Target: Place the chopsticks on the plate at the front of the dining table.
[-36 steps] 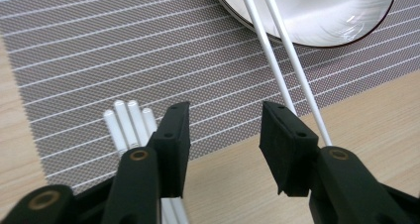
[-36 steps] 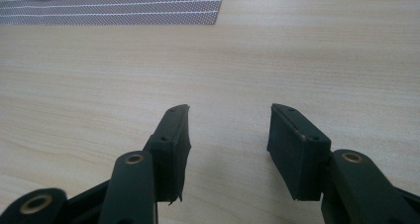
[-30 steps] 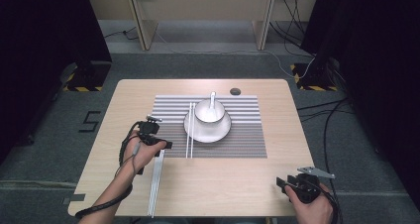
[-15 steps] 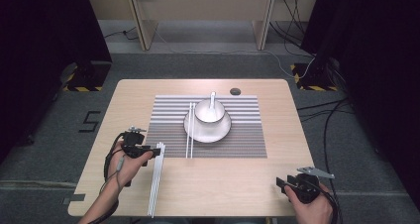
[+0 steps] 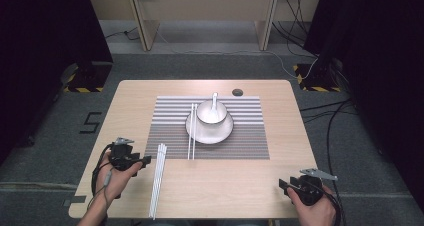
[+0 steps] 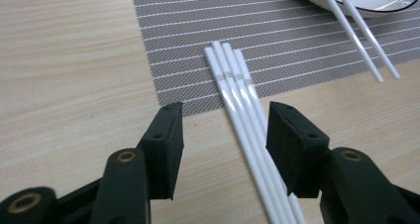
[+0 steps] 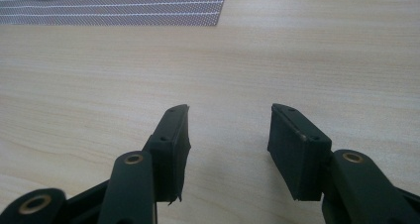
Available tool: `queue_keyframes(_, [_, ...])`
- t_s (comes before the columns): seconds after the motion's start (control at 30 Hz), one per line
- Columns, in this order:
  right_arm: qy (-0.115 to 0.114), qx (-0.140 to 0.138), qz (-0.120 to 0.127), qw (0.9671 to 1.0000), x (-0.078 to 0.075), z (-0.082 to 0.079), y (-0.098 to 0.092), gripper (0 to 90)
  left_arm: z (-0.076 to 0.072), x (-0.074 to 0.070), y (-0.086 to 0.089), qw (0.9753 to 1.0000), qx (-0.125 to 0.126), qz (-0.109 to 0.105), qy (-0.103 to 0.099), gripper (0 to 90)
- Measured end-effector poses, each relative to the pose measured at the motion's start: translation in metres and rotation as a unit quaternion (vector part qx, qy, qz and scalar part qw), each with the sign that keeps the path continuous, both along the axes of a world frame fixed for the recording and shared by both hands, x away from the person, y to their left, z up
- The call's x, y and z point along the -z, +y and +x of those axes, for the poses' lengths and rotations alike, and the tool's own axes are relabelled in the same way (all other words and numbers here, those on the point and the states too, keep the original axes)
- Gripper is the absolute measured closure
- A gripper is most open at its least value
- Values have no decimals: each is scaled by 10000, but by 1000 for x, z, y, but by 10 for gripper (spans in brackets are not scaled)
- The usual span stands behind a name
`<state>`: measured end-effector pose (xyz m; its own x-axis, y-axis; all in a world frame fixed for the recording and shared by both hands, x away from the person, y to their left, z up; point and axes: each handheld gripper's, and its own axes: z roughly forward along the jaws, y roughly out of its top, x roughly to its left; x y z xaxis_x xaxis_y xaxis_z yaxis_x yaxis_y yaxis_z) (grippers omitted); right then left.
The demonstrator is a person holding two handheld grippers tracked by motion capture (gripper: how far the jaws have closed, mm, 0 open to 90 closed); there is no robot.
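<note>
A bundle of several white chopsticks point(image 5: 158, 178) lies on the wooden table point(image 5: 240, 186), tips resting on the striped placemat point(image 5: 250, 136). My left gripper point(image 5: 146, 160) hovers just left of it, open; in the left gripper view the chopstick bundle point(image 6: 242, 115) runs between the jaws of the gripper point(image 6: 225, 135), closer to the right one. A white bowl with a spoon point(image 5: 211, 111) sits on a white plate point(image 5: 210, 131), and a pair of chopsticks point(image 5: 191, 131) lies at its left. My right gripper point(image 5: 283, 185) rests open at the front right, above bare wood point(image 7: 228, 130).
A small dark round object point(image 5: 237, 91) lies near the table's far edge. Cables and black-yellow floor plates surround the table. Bare wood stretches along the front edge between the two hands.
My left gripper has drawn back toward the front left and turned to face right toward the chopstick bundle. The right gripper has stayed put.
</note>
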<state>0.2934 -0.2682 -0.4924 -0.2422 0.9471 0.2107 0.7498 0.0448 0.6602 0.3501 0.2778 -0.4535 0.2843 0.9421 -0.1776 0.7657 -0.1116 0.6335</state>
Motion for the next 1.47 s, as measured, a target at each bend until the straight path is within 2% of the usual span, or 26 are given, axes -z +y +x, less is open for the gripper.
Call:
queue_keyframes(0.23, [-7, -8, -4, 10000, 0, 0, 0, 505, -10, 9, 17, 9998, -115, -36, -170, 452])
queue_keyframes(0.6, [-20, 13, 22, 10000, 1, 0, 0, 504, -33, 32, 51, 9986, -437, -75, -287, 420])
queue_keyframes(0.8, [-18, 10, 18, 10000, 1, 0, 0, 504, -43, 41, 66, 9973, -637, -176, -306, 400])
queue_keyframes(1.03, [-27, 14, 22, 10000, 0, 0, 0, 504, -48, 44, 71, 9958, -786, -143, -443, 395])
queue_keyframes(1.27, [-22, 34, -2, 10000, 1, 3, -1, 504, -51, 44, 72, 9948, -794, -137, -625, 393])
queue_keyframes(1.47, [-25, 41, -24, 10000, 1, 4, -1, 504, -51, 47, 74, 9954, -766, -119, -556, 391])
